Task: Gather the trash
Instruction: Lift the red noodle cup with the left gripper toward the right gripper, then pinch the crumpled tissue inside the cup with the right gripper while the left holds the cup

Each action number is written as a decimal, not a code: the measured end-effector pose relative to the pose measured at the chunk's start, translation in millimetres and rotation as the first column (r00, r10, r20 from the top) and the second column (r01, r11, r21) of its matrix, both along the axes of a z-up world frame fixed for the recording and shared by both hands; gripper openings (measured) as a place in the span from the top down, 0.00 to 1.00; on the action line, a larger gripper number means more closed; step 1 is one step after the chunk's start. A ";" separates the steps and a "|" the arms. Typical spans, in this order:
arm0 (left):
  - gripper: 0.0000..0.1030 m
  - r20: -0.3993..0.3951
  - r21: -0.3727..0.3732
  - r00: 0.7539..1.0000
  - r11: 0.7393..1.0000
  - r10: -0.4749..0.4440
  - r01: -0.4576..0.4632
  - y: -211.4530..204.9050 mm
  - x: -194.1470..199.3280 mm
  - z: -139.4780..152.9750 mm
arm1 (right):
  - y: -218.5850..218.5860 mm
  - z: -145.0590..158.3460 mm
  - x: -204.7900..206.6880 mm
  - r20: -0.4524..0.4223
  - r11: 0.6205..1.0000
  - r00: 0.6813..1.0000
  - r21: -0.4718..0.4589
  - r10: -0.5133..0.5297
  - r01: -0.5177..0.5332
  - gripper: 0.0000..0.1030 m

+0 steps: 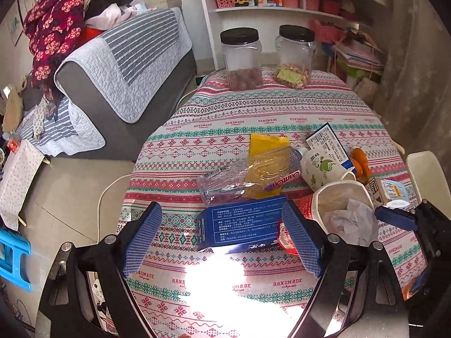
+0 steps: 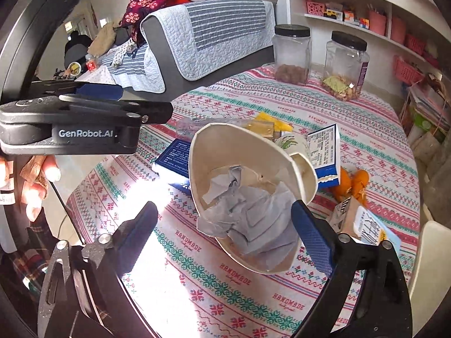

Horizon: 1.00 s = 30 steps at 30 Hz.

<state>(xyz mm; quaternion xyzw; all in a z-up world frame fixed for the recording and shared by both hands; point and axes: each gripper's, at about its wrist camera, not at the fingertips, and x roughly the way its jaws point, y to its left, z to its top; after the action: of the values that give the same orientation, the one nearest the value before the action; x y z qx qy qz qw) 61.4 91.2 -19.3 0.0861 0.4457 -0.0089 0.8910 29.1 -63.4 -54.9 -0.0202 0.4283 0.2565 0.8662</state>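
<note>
Trash still scattered: my left gripper (image 1: 222, 239), jaws wide and empty, frames the dark blue cardboard box (image 1: 243, 225); next, I close. Right gripper (image 2: 225, 239) gapes around the crushed paper cup (image 2: 248, 197), grip uncertain.

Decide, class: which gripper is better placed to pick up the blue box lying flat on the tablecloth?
Left. The left gripper hangs open with the blue box between its jaws, while the right gripper faces the paper cup of crumpled tissue.
</note>
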 end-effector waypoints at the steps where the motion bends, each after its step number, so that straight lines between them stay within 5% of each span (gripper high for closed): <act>1: 0.18 -0.004 -0.002 1.000 1.000 0.004 -0.004 1.0 0.8 -0.3 | -0.6 -4.4 4.6 -0.029 1.000 1.000 0.018 0.000 0.001 0.24; 4: 0.18 -0.007 -0.013 1.000 1.000 0.014 -0.014 6.8 1.5 -0.5 | -5.5 -12.3 14.4 -0.107 0.996 0.994 0.093 -0.001 0.012 0.39; 8: 0.18 -0.007 -0.018 1.000 1.000 0.019 -0.019 10.3 2.4 0.2 | -14.3 -9.8 16.3 -0.163 0.979 0.987 0.201 -0.007 0.041 0.37; 16: 0.18 -0.013 -0.025 1.000 1.000 0.011 -0.012 8.0 4.0 -1.4 | -28.8 -0.9 20.8 -0.157 0.968 0.984 0.223 -0.083 0.117 0.34; 22: 0.18 -0.023 -0.026 1.000 0.999 0.018 -0.019 8.9 5.7 -4.2 | -19.5 -4.7 25.7 -0.160 0.971 0.987 0.232 -0.027 0.064 0.53; 30: 0.18 -0.021 -0.034 1.000 0.999 0.014 -0.014 7.8 6.0 -3.0 | -29.8 1.3 26.0 -0.173 0.956 0.983 0.273 -0.057 0.103 0.54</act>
<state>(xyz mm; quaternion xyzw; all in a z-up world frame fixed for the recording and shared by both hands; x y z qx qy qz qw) 67.4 99.0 -22.3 0.0677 0.4553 -0.0111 0.8877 55.1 -93.2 -53.5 0.1413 0.4573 0.2799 0.8322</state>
